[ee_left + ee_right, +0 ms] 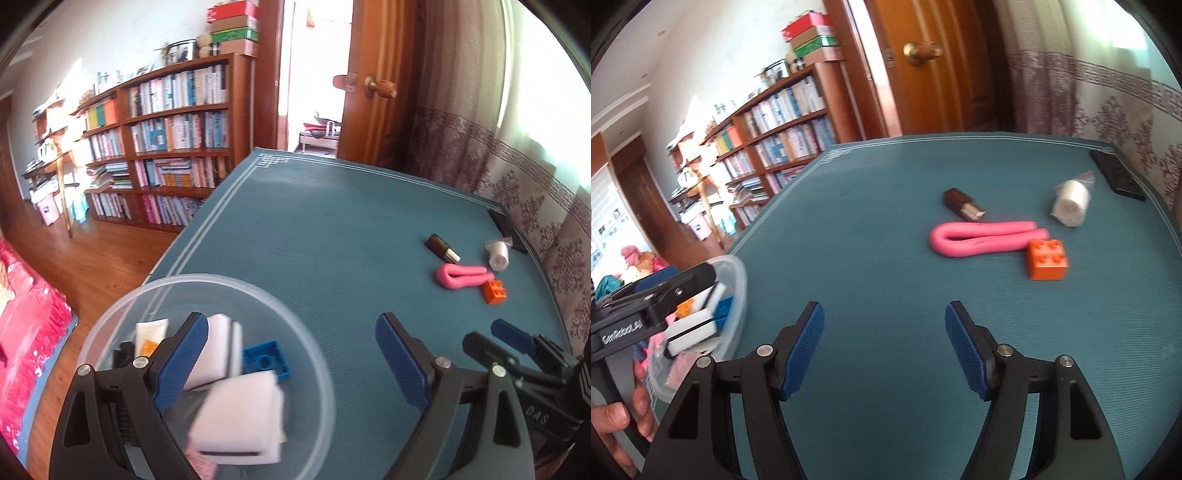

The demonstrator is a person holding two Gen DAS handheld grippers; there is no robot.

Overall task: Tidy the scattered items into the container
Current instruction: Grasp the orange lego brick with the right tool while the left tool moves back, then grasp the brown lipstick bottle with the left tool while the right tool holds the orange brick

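A clear round container [122, 314] [737, 280] sits at the table's near left, holding white sponges [240, 417], a blue brick [266, 360] and a small tube [149, 334]. My left gripper [291, 354] hangs open over its right rim, nothing between the fingers. On the teal table at the right lie a pink bent foam tube [463, 276] [982, 238], an orange brick [494, 291] [1047, 260], a brown bottle [443, 248] [962, 204] and a white roll [498, 254] [1070, 203]. My right gripper [884, 349] is open, short of them.
A black flat object [1117, 173] lies at the table's far right corner beside a patterned curtain [1126, 110]. A bookshelf [173, 140] and a wooden door [938, 66] stand beyond the table. A hand [617, 417] grips the left tool's handle.
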